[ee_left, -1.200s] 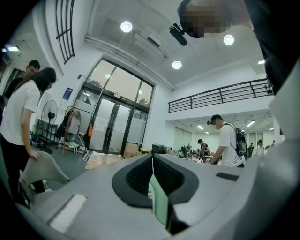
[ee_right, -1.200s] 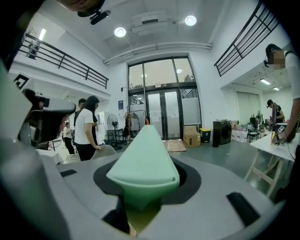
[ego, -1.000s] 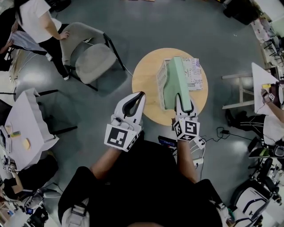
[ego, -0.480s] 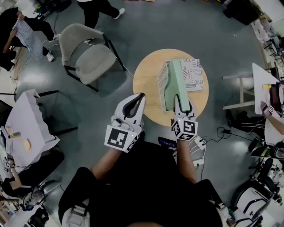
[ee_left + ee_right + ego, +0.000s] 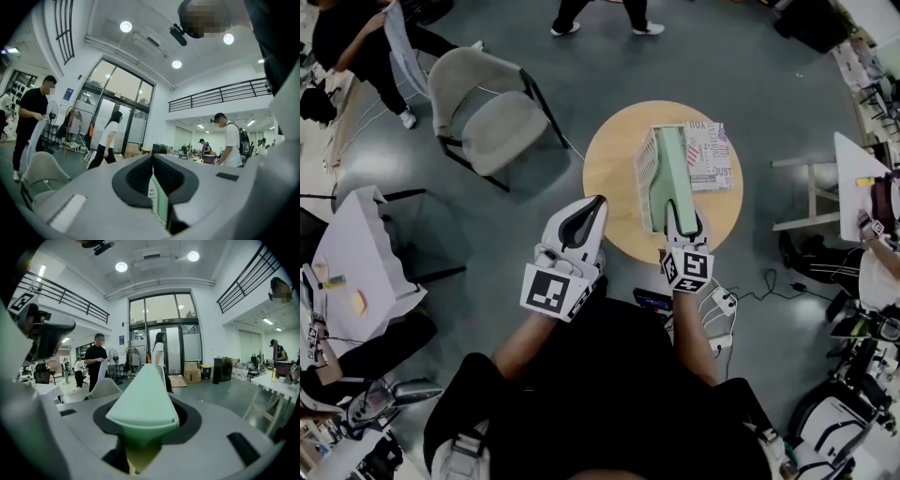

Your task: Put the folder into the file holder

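Note:
A pale green folder (image 5: 668, 173) stands on edge in the white slotted file holder (image 5: 645, 165) on the round wooden table (image 5: 609, 178). My right gripper (image 5: 684, 221) is shut on the folder's near end, and in the right gripper view the folder (image 5: 140, 399) fills the space between the jaws. My left gripper (image 5: 596, 204) hovers at the table's near left edge, apart from the holder, its jaws together and empty. In the left gripper view, the left gripper (image 5: 152, 157) shows a sliver of the green folder (image 5: 161, 206) past its pads.
A printed booklet (image 5: 711, 155) lies right of the file holder. A grey chair (image 5: 487, 108) stands left of the table. White tables sit at the far left (image 5: 347, 262) and right (image 5: 853, 183). A power strip and cables (image 5: 722, 305) lie on the floor. People move at the room's edges.
My right gripper has lowered the green folder deeper into the file holder. The left gripper has stayed put. People in the background have walked on.

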A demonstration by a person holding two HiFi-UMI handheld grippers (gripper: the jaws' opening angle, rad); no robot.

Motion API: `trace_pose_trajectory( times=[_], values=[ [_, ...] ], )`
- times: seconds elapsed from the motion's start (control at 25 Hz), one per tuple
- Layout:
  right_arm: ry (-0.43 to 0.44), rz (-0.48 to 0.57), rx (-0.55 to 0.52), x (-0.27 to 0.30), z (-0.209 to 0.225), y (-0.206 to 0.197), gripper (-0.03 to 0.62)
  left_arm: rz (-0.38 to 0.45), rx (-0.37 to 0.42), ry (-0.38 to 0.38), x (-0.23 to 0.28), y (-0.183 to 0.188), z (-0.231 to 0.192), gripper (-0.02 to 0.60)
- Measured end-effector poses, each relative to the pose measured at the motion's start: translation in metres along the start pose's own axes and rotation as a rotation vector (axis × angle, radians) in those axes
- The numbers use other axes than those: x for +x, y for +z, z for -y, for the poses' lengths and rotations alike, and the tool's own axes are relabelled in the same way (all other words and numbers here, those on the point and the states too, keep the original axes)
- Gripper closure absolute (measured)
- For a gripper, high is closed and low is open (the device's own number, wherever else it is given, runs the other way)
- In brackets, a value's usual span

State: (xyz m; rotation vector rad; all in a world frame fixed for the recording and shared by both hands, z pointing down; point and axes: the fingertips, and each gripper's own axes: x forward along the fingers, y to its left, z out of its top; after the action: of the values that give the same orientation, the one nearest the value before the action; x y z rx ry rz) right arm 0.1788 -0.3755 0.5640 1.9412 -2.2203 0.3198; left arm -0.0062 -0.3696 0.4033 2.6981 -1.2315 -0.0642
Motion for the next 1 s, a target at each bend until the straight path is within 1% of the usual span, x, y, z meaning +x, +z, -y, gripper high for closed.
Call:
trace_pose_trajectory(
  times=[0.24, 0.52, 0.64, 0.88, 1.0],
  values=[
    [0.000, 0.013, -0.009, 0.000, -0.001, -0.001, 0.431, 0.009, 0.004, -0.009, -0.006, 0.001, 0.012, 0.572],
    [0.013, 0.015, -0.015, -0.002, -0.003, -0.003, 0.416, 0.020, 0.013, 0.003, -0.025, 0.002, 0.027, 0.572],
    [0.011, 0.005, -0.018, -0.002, -0.001, -0.004, 0.402, 0.026, 0.017, 0.014, -0.034, 0.004, 0.033, 0.572],
    [0.011, -0.012, -0.016, -0.011, -0.002, -0.006, 0.335, 0.036, 0.025, 0.027, -0.053, 0.005, 0.047, 0.572],
    [0.021, -0.015, -0.004, -0.021, -0.003, -0.005, 0.326, 0.039, 0.028, 0.028, -0.060, 0.006, 0.057, 0.572]
  ],
)
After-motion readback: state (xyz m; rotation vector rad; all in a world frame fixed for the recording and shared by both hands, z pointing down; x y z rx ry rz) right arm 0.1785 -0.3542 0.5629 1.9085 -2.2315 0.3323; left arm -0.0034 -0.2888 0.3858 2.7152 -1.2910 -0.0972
